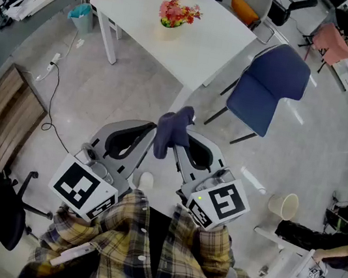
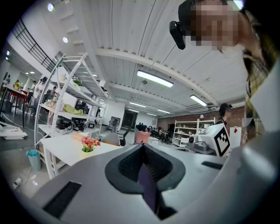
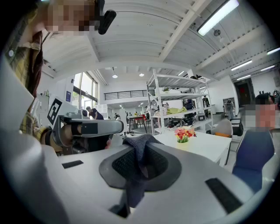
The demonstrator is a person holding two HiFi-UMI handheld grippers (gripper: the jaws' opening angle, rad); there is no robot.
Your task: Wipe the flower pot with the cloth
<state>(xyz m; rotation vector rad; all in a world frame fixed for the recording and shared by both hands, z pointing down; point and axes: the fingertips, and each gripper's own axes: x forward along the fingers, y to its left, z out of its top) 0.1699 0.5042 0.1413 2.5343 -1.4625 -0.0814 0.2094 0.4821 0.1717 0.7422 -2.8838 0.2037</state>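
- Between the two sets of jaws, the cloth [image 1: 171,130] is hanging bunched. The left gripper [image 1: 152,137] is pinching a thin edge of it with its jaws fully together, and the right gripper [image 1: 181,144] is clamping a thicker fold.
- Well ahead of both jaws, the flower pot [image 1: 168,30] is standing on the white table [image 1: 210,50].
- Closing that gap is probably coming first, with both grips firm and cloth leading beyond the tips, so that fabric rather than jaw is meeting the pot.

navy cloth [image 1: 173,131] at the grey right gripper [image 1: 184,140]; ahead of it cream flower pot [image 1: 168,32], pink-red blooms [image 1: 178,12]; white table [image 1: 202,47]; blue chair [image 1: 269,85]
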